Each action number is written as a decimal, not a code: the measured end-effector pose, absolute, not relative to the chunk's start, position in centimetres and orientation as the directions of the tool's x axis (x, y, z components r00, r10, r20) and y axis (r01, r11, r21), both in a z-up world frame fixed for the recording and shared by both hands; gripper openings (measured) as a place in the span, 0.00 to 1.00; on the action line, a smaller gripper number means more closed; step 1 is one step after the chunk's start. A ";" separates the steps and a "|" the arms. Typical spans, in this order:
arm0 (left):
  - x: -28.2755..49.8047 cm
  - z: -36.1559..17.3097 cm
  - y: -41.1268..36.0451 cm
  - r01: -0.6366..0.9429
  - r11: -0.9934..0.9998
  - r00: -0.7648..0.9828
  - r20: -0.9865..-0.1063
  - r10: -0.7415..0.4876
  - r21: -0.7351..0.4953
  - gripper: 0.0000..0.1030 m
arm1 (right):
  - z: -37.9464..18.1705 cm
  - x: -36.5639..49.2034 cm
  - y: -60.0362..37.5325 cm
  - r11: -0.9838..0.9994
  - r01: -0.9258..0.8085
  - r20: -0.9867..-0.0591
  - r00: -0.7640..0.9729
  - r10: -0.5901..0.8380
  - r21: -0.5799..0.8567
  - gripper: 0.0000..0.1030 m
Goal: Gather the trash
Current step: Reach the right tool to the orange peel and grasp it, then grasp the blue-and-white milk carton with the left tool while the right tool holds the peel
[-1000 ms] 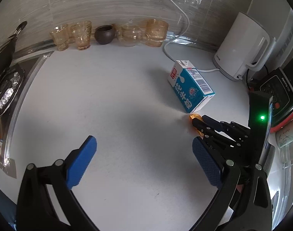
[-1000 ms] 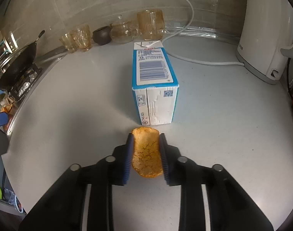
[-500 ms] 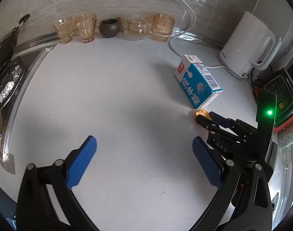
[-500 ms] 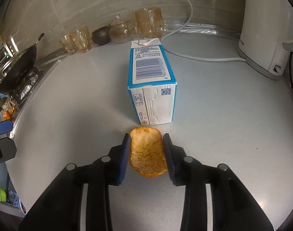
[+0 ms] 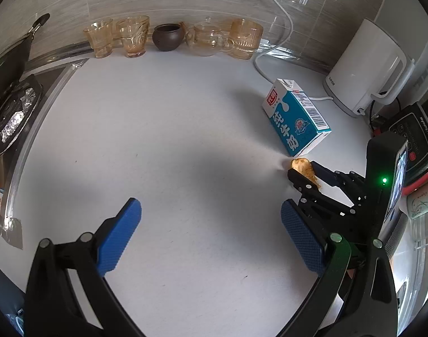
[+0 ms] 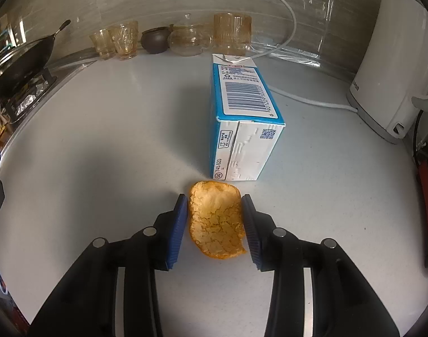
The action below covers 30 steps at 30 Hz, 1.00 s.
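Right tongs loosen around the orange peel

Left wrist view: left tongs (image 5: 211, 236) spread wide over bare white bench (image 5: 171, 140), nothing between them; milk carton (image 5: 295, 120) lies far right. Right wrist view: right tongs (image 6: 215, 221) have just been opening, orange peel (image 6: 216, 221) between the pads on the bench, just near of the carton.

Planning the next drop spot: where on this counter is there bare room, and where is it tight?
Bare: the counter between the glasses, stove edge and milk carton. Tight: right side, where carton, orange peel, right gripper, kettle and cord bunch.
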<state>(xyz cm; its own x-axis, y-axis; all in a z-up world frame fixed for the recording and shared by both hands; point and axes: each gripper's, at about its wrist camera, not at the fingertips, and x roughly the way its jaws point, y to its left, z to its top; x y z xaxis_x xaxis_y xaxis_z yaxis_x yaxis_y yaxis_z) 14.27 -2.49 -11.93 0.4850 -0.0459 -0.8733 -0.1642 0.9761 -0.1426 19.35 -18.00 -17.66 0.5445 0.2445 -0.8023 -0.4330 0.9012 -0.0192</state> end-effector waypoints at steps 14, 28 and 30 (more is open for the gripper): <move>18.7 -10.1 -7.2 -0.105 0.976 0.506 -0.855 -0.113 -0.191 0.92 | -13.0 16.4 -24.5 0.929 -0.345 -0.744 0.583 0.326 0.136 0.18; 29.0 -14.9 -13.6 -0.308 0.944 0.377 -0.926 0.007 -0.119 0.90 | -11.9 14.8 -30.4 0.928 -0.297 -0.694 0.620 0.366 0.224 0.18; 29.4 -15.4 -13.9 -0.316 0.945 0.366 -0.930 0.035 -0.089 0.81 | -12.1 15.1 -30.5 0.925 -0.298 -0.693 0.616 0.375 0.235 0.18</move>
<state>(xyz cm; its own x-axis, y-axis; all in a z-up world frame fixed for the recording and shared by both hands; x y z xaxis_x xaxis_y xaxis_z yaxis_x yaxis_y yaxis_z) 29.42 -13.94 -15.44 0.3656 0.0350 -0.9301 -0.3157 0.9447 -0.0885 15.06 -30.52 -12.10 0.6158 0.3749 -0.6930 -0.2985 0.9250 0.2352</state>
